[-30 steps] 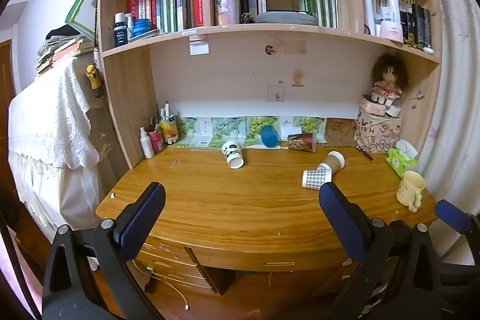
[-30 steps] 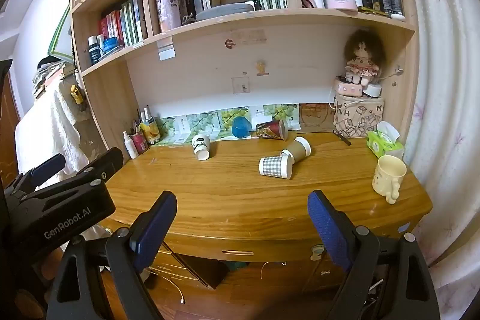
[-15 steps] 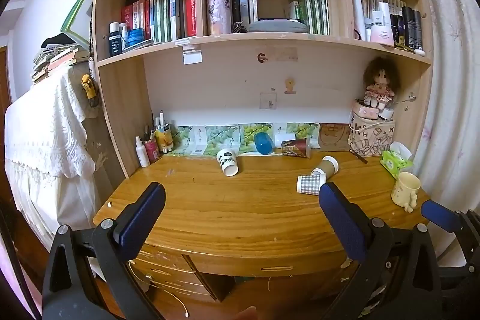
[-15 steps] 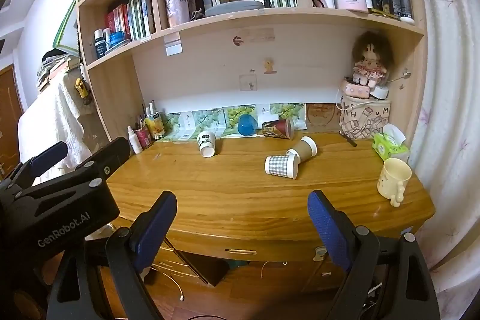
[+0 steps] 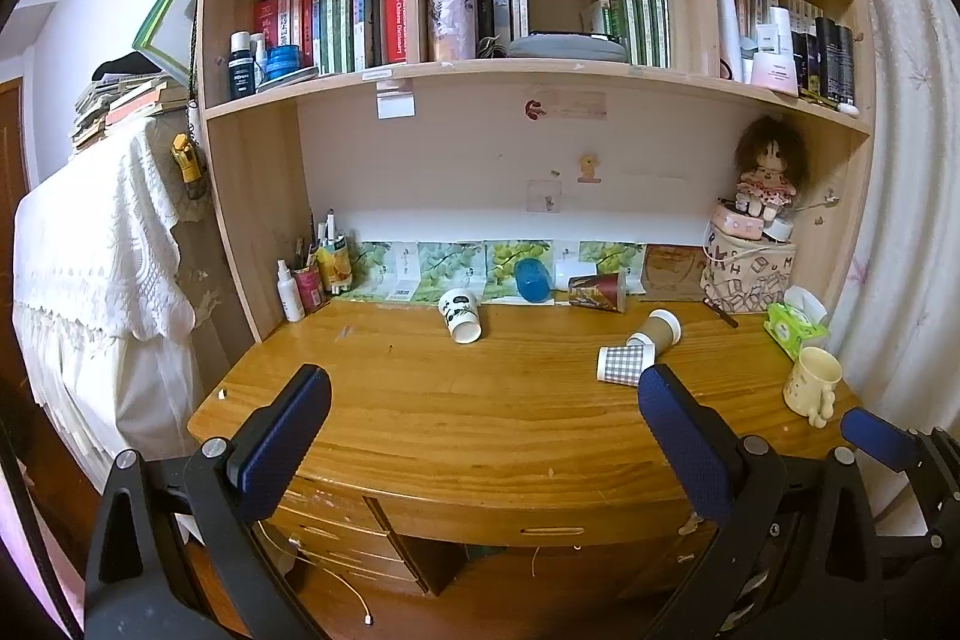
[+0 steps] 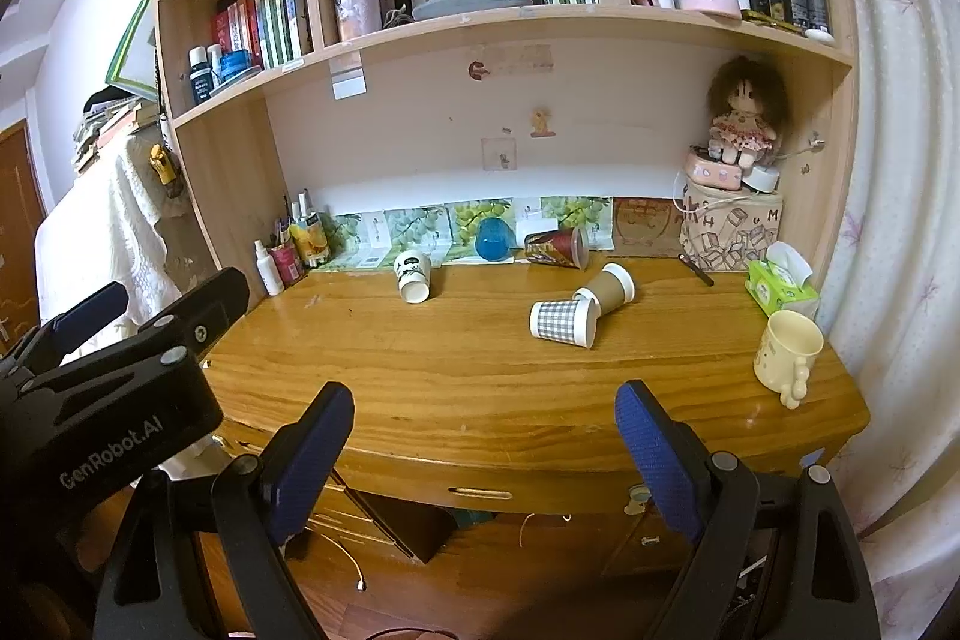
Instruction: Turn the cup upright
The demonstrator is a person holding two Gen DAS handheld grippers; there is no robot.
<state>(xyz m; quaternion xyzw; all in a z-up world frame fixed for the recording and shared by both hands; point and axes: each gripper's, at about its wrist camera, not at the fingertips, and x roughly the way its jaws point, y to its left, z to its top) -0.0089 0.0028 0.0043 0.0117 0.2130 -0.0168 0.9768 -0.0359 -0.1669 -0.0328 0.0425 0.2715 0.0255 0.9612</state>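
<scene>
Several paper cups lie on their sides on the wooden desk [image 5: 480,418]: a white cup with a green print [image 5: 459,314] [image 6: 413,275], a checked cup [image 5: 624,364] [image 6: 561,321], a brown cup with a white rim [image 5: 660,329] [image 6: 611,286], a dark red cup [image 5: 597,291] [image 6: 555,247] and a blue cup [image 5: 531,279] [image 6: 493,238] at the back. My left gripper [image 5: 483,400] is open and empty, short of the desk's front edge. My right gripper [image 6: 483,418] is open and empty, also in front of the desk.
A cream mug [image 5: 811,387] [image 6: 786,358] stands upright at the desk's right end beside a green tissue pack [image 6: 780,287]. Bottles and a pen holder [image 5: 312,280] stand at the back left. A patterned box with a doll [image 6: 732,232] sits at the back right. Bookshelves hang above.
Both grippers have tilted and shifted slightly, so the desk sits a little lower in the views. The cups have not moved. Both grippers stay open.
</scene>
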